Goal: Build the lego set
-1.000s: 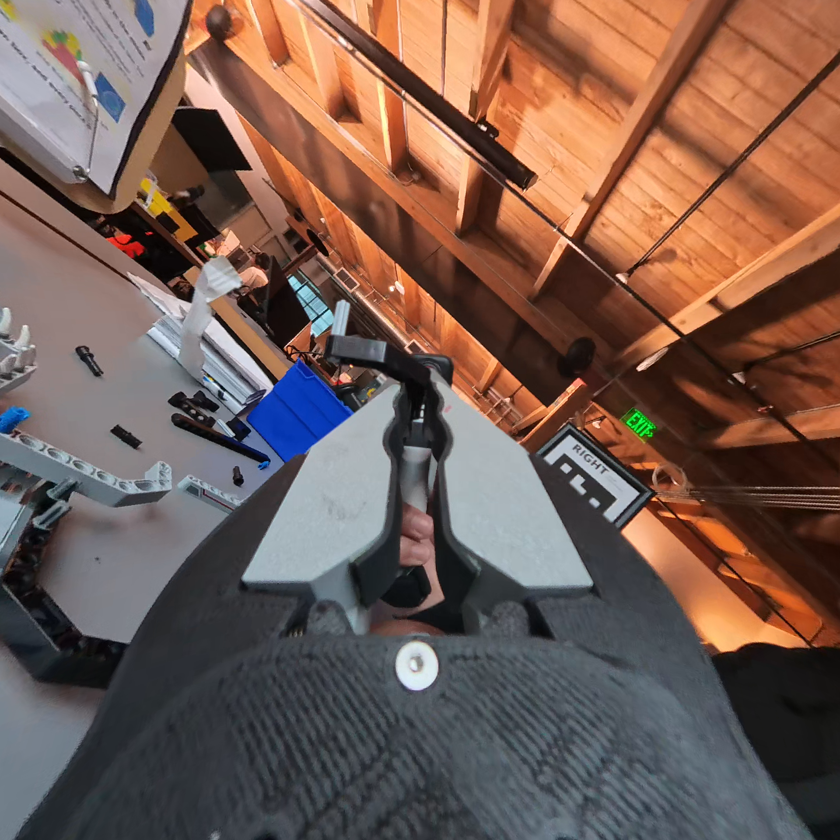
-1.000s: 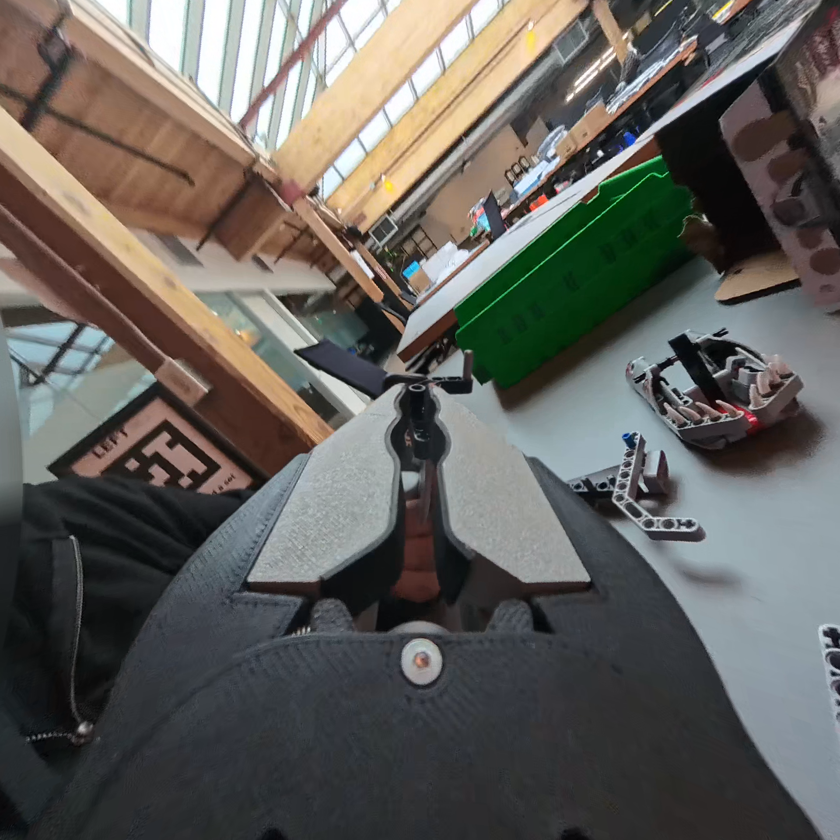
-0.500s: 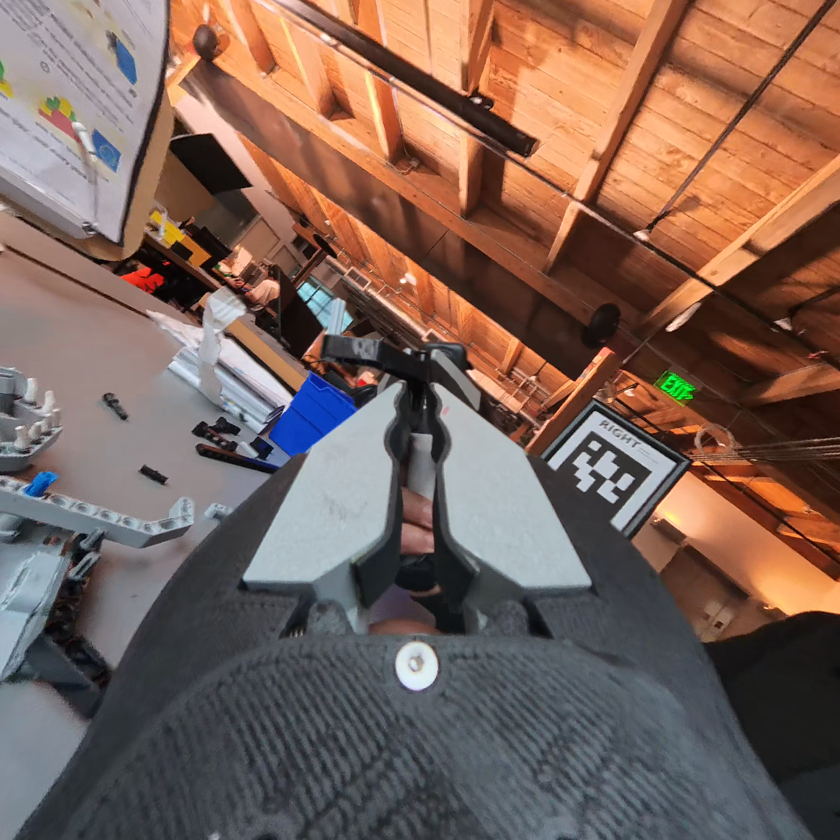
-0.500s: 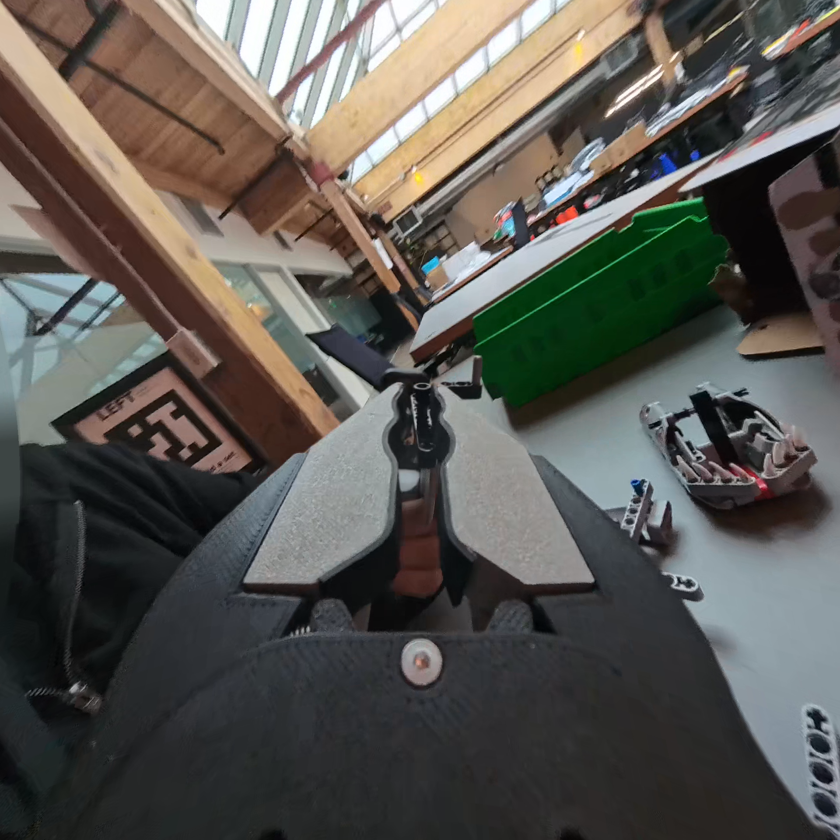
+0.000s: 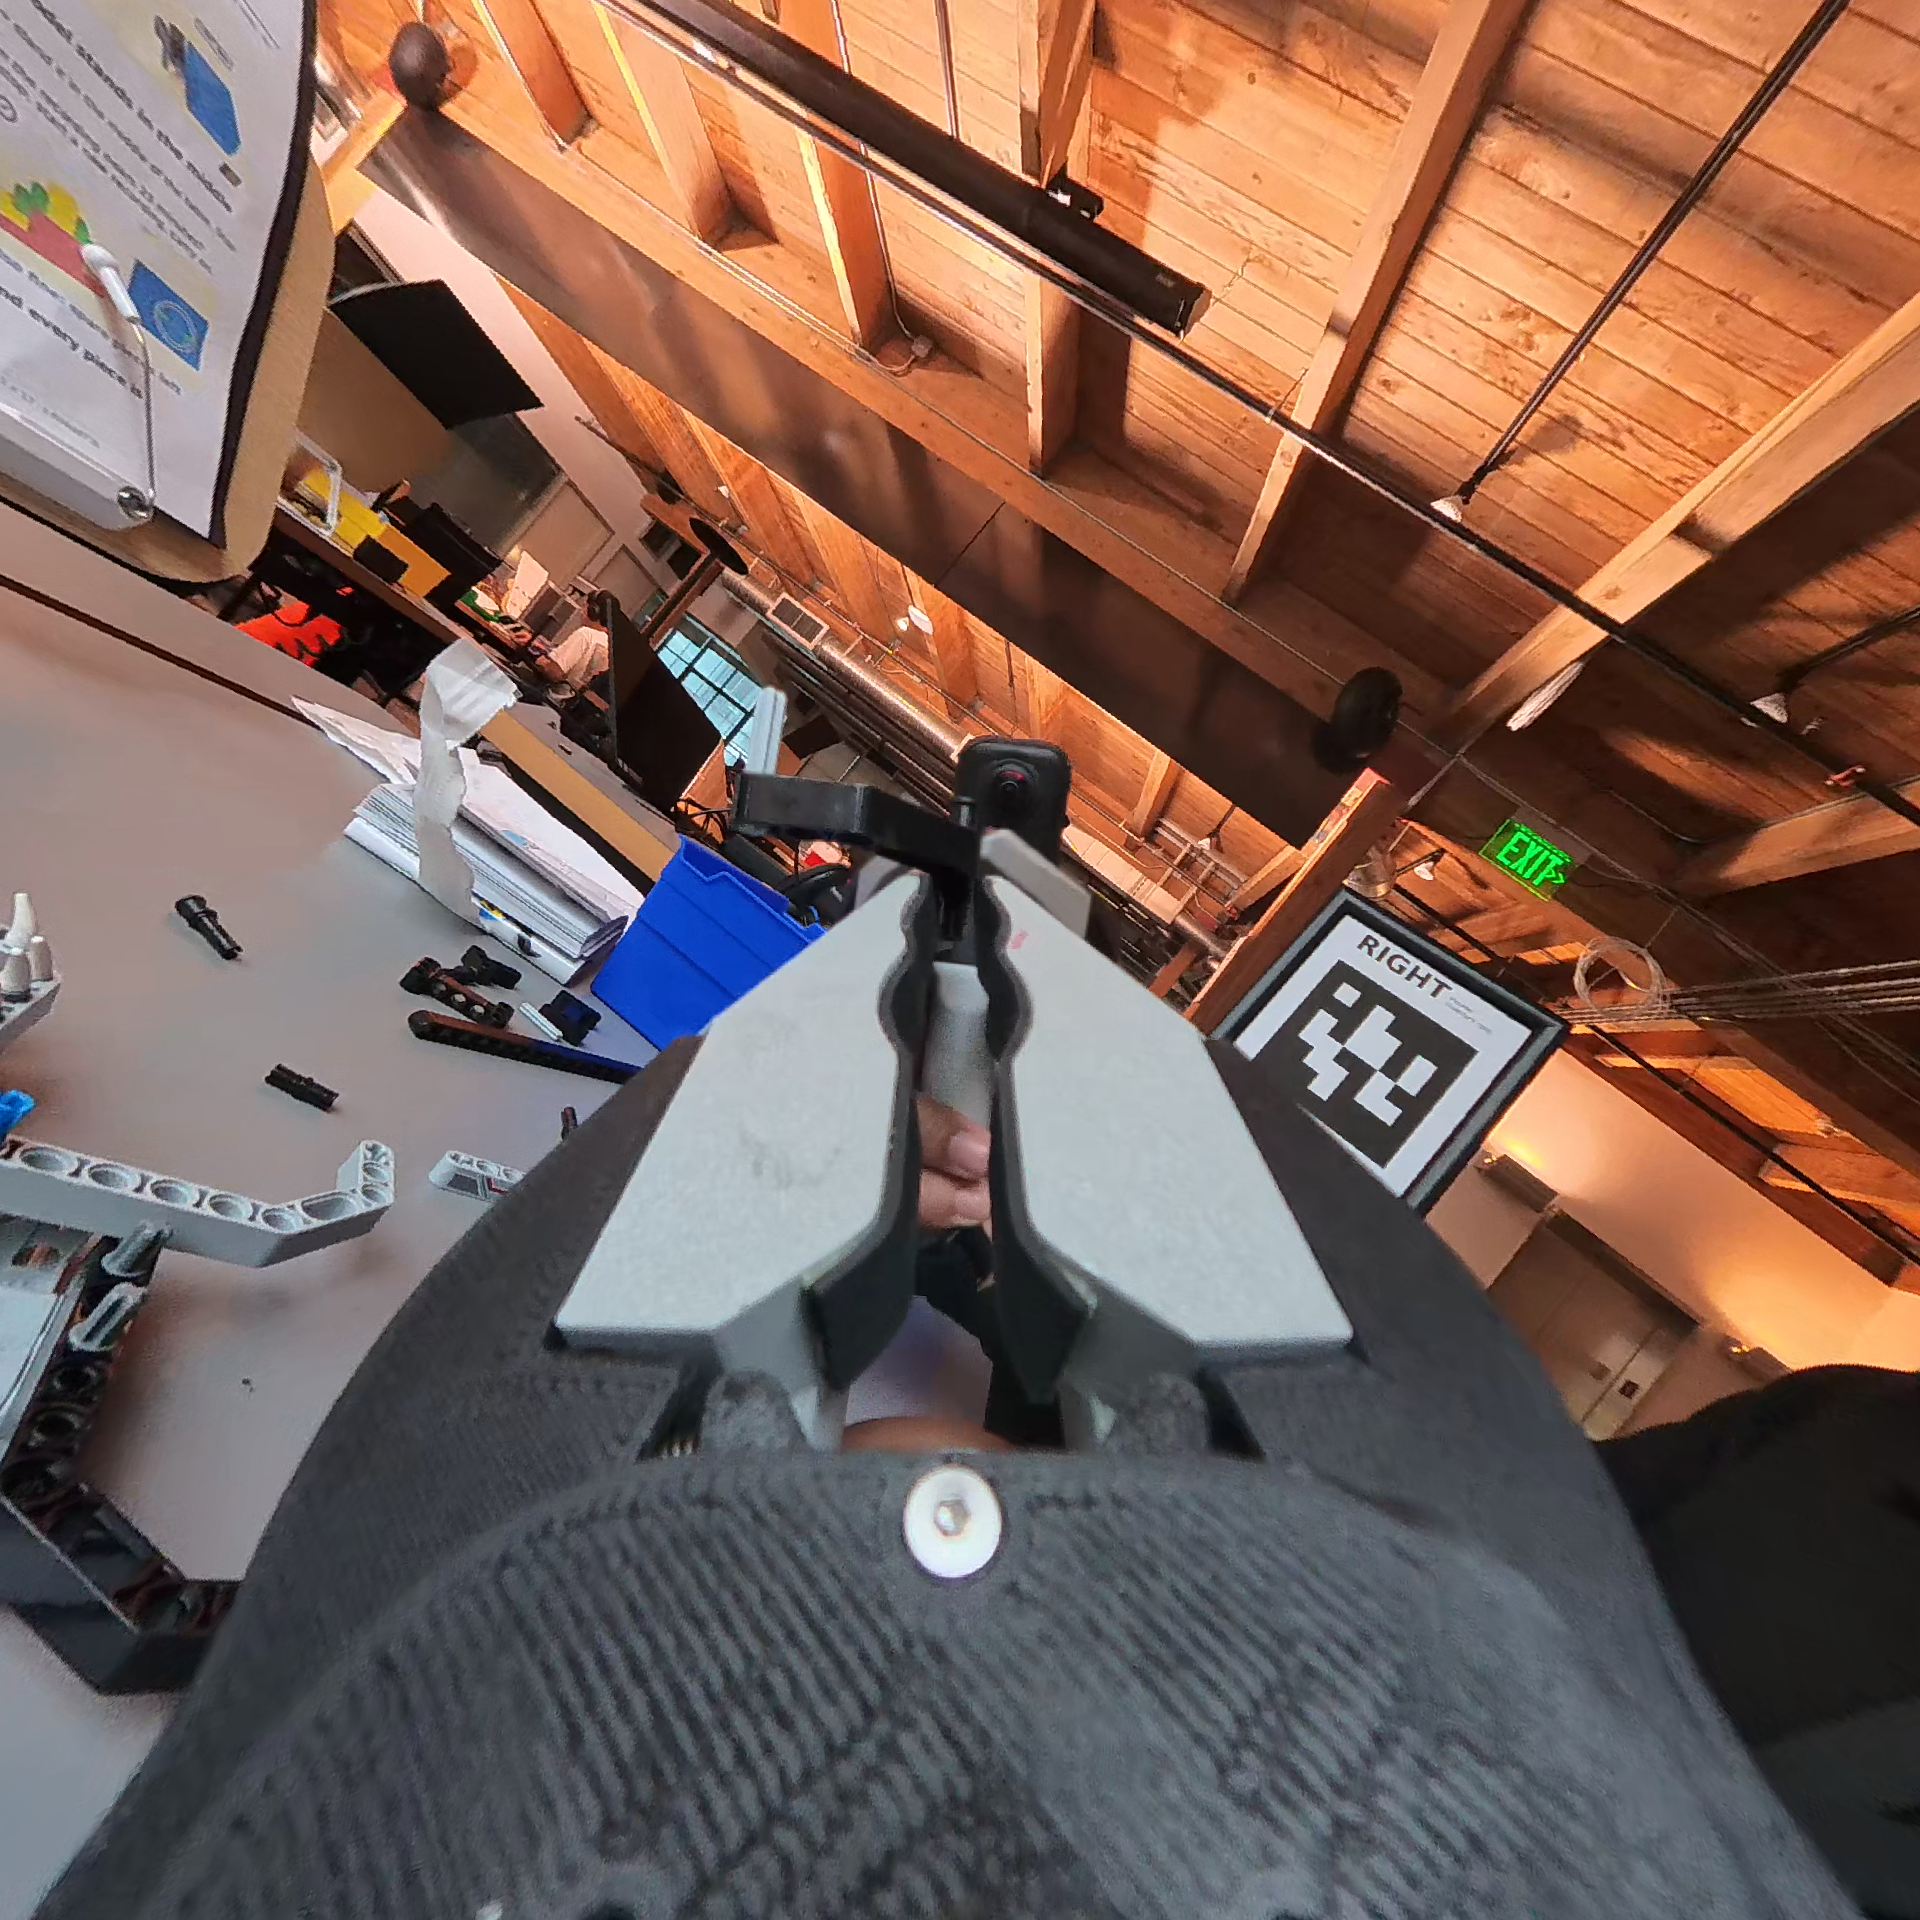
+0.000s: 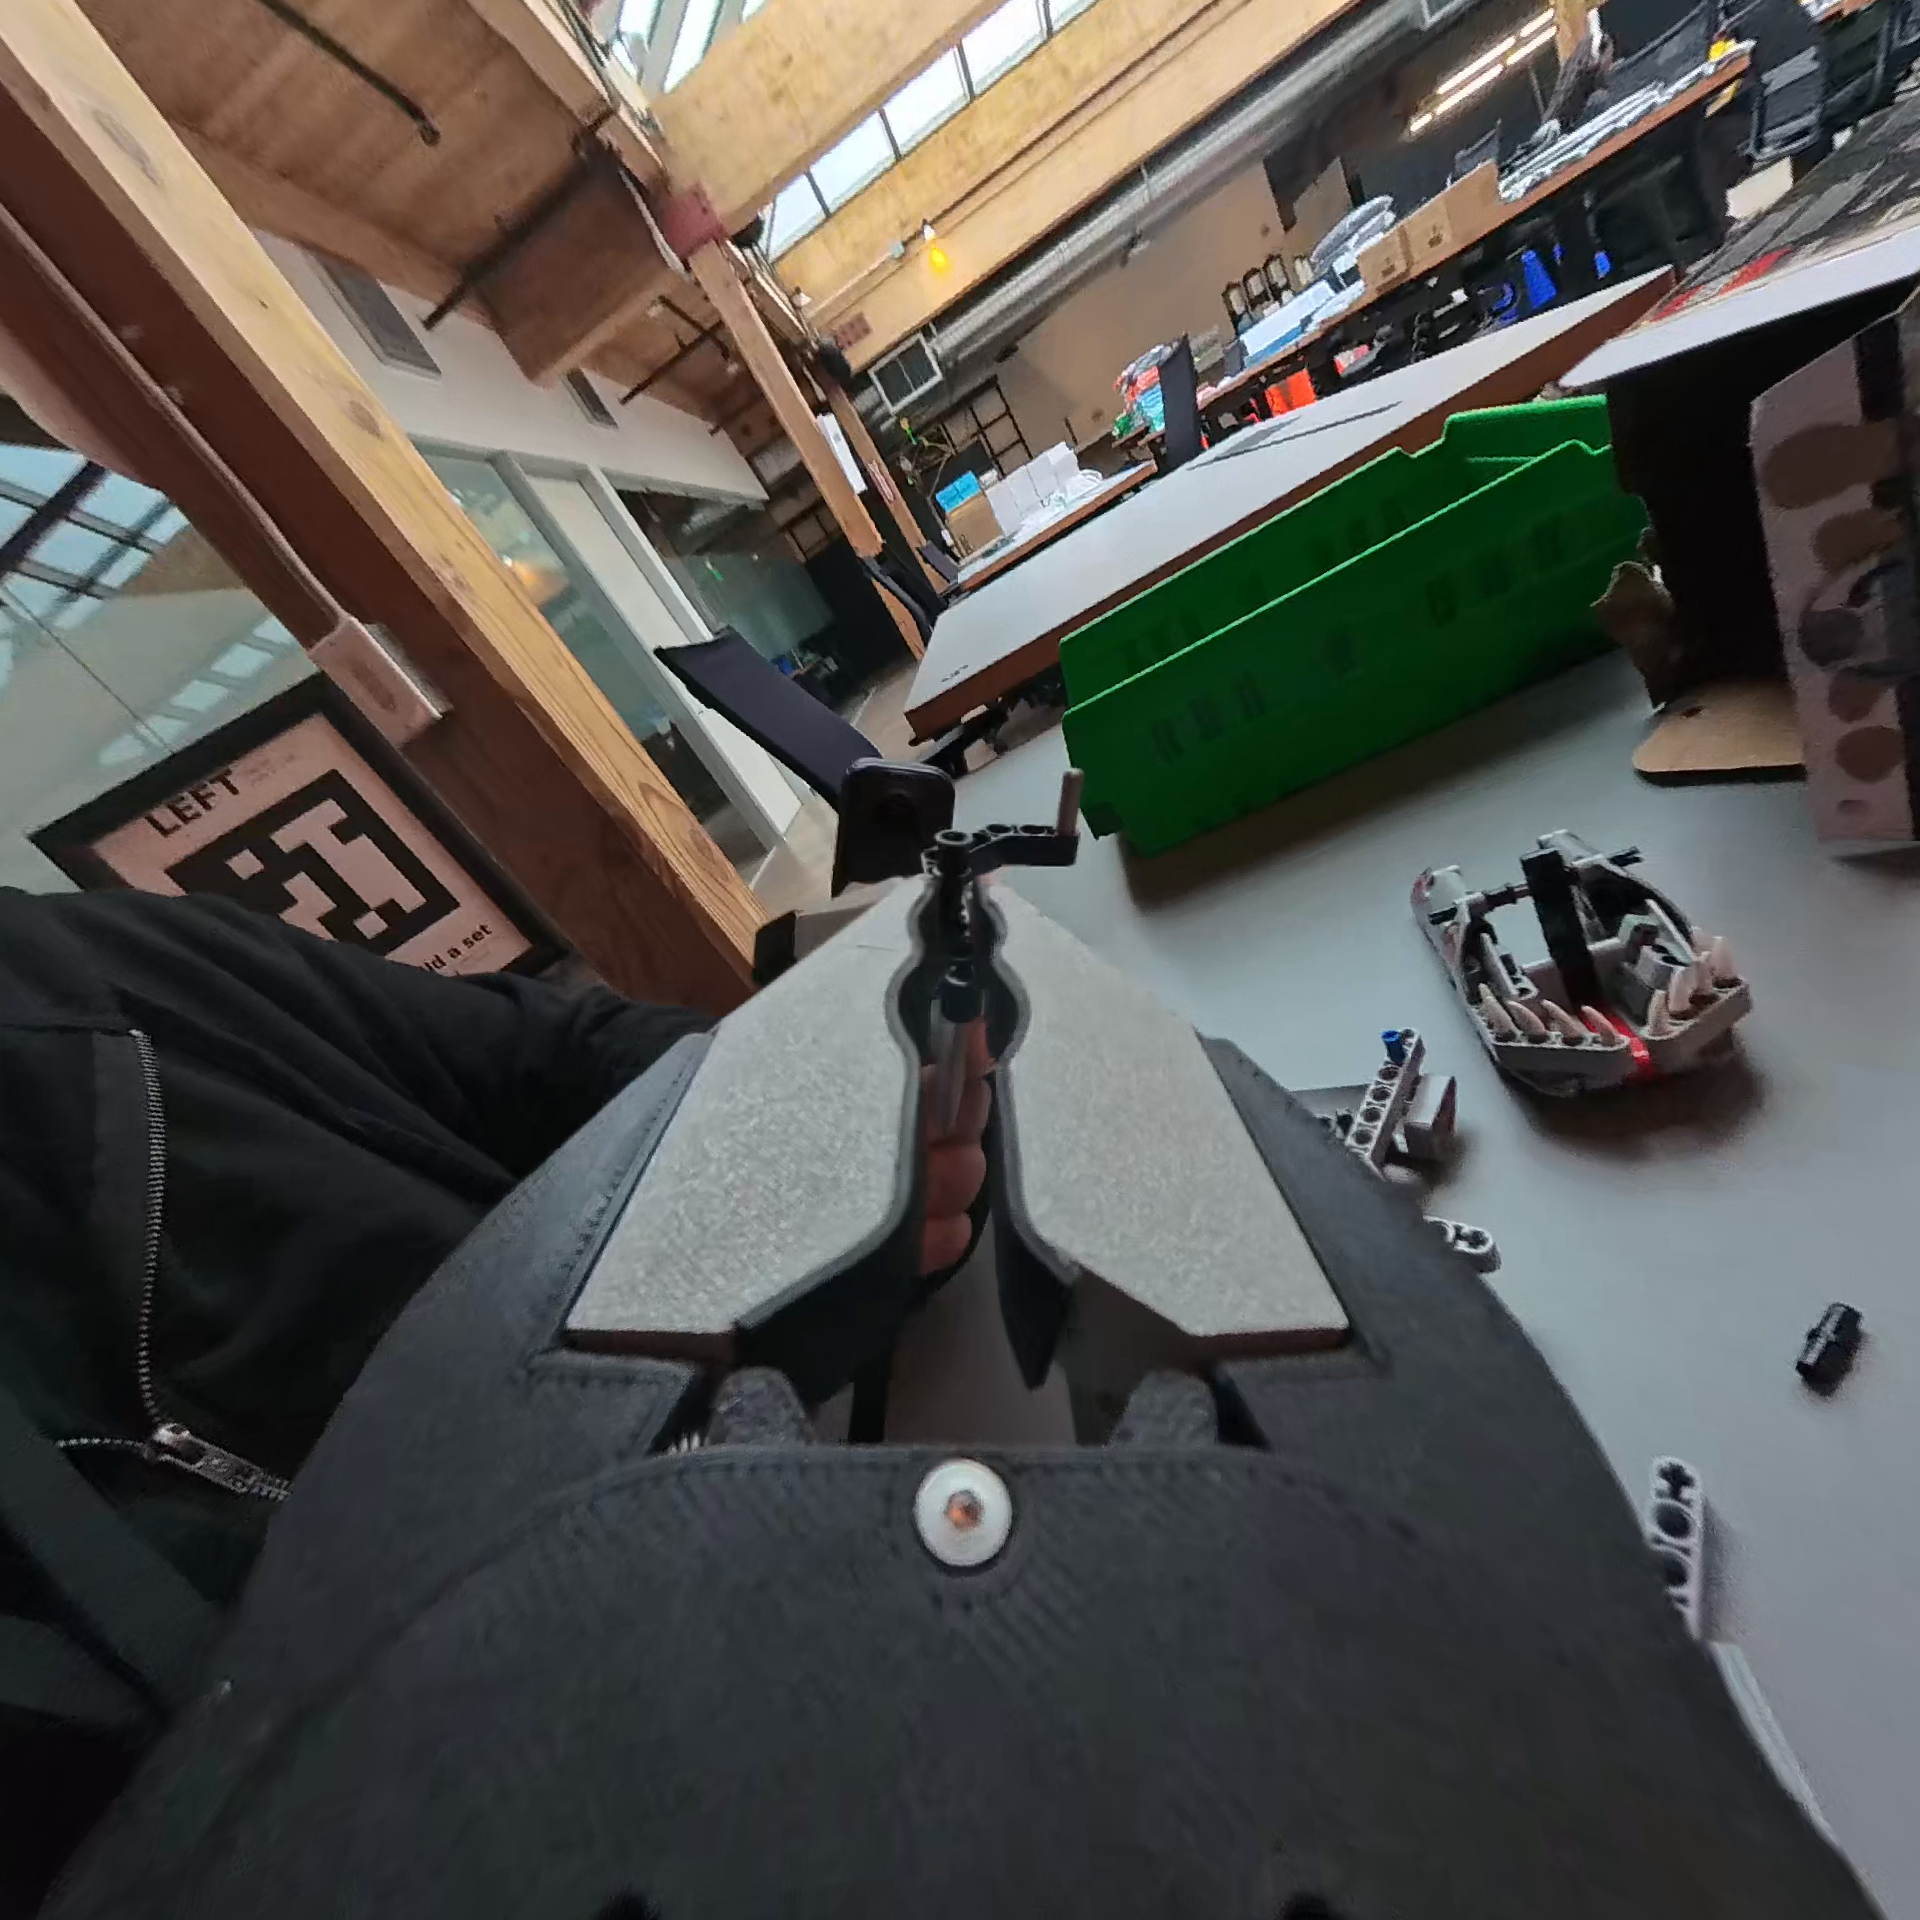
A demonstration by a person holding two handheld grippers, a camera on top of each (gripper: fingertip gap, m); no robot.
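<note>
My left gripper (image 5: 951, 914) is shut on a small black lego crank piece (image 5: 821, 805) and holds it in the air above the table. My right gripper (image 6: 956, 914) faces it tip to tip and is shut on the same black piece (image 6: 1013, 836), with a grey axle (image 6: 951, 1060) between its fingers. The right gripper's finger (image 5: 1039, 883) shows just behind the piece in the left wrist view. A grey toothed sub-assembly (image 6: 1579, 987) lies on the grey table (image 6: 1351, 987). A long grey beam (image 5: 197, 1205) sticks out of a dark build (image 5: 62, 1403) at the left.
Loose black pins (image 5: 208, 925), a long black beam (image 5: 509, 1039), paper booklets (image 5: 499, 842) and a blue bin (image 5: 696, 956) lie on the left side. Green bins (image 6: 1351, 623), a cardboard box (image 6: 1839, 623), a black pin (image 6: 1829, 1340) and a grey beam (image 6: 1678, 1538) are to the right. The tips of both grippers are at nearly the same place. Both grippers' tips are roughly 15 cm from the grey beam (image 6: 1678, 1538). It is also in sight in the left wrist view (image 5: 489, 1172).
The two grippers have come closer tip to tip, each one's camera now showing behind the piece. Both views have swung a little; the black piece stays held.
</note>
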